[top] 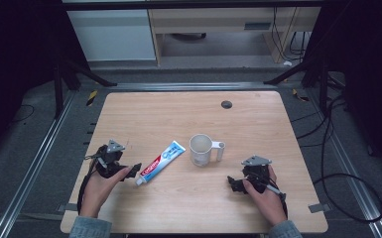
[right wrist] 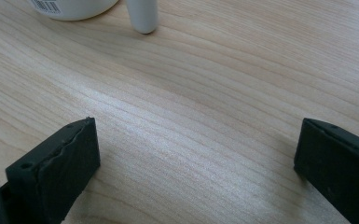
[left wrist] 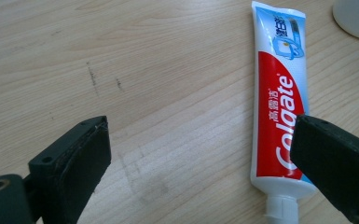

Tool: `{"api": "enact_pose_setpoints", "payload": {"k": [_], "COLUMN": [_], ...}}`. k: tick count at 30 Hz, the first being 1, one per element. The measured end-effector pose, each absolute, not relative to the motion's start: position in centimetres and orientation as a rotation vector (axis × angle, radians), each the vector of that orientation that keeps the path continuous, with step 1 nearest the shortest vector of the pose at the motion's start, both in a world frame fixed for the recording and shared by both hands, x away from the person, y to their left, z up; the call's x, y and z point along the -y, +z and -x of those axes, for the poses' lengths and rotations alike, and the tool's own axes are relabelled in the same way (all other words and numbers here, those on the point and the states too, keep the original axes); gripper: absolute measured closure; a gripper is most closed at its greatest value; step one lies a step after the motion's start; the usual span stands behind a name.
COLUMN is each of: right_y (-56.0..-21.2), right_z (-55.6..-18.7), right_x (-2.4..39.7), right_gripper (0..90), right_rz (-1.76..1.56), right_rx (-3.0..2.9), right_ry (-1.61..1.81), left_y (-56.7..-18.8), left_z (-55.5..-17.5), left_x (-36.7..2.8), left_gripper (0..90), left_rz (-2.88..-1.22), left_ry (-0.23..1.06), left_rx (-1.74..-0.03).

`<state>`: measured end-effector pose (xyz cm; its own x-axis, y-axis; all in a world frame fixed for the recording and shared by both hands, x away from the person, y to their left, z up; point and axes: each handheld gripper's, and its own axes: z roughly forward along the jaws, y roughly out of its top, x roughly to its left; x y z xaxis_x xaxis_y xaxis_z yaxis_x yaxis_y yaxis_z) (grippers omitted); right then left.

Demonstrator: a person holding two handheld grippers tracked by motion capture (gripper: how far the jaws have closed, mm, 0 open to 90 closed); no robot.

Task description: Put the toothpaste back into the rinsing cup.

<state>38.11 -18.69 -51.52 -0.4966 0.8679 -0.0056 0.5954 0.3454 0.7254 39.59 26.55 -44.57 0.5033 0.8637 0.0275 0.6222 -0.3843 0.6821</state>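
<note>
Risk first: the left gripper point(top: 129, 171), jaws wide, sits just beside the cap end of the Colgate toothpaste tube point(top: 159, 162); a tube lying flat on the wooden table point(top: 258, 114) may skid or get pinched at an edge. White mug point(top: 201, 149) is near, right of the tube, and could get knocked. Right gripper point(top: 234, 184) also wide, holds nothing. Dark room w/ cables point(top: 337, 148) on the floor.

Wooden table point(top: 258, 109) on grey floor point(top: 39, 139)
</note>
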Motion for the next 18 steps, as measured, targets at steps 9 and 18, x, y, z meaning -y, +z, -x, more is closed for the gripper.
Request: {"api": "enact_pose_setpoints", "payload": {"k": [9, 18], "right_y": [-51.5, -51.5], "right_z": [-38.1, -38.1], "right_x": [18.7, 18.7], "right_gripper": [0.4, 0.4], "right_rz": [-1.288, -1.288], "right_rx": [-2.222, -2.222], "right_ry": [0.951, 0.95], "left_y": [-44.4, -44.2], "left_z": [-39.4, -39.7], "left_x": [-24.3, -22.4], "left_gripper": [5.1, 7.2], "left_rz": [-2.215, -2.291], "left_ry": [0.481, 0.456], "left_rx": [-1.145, -1.102]}}
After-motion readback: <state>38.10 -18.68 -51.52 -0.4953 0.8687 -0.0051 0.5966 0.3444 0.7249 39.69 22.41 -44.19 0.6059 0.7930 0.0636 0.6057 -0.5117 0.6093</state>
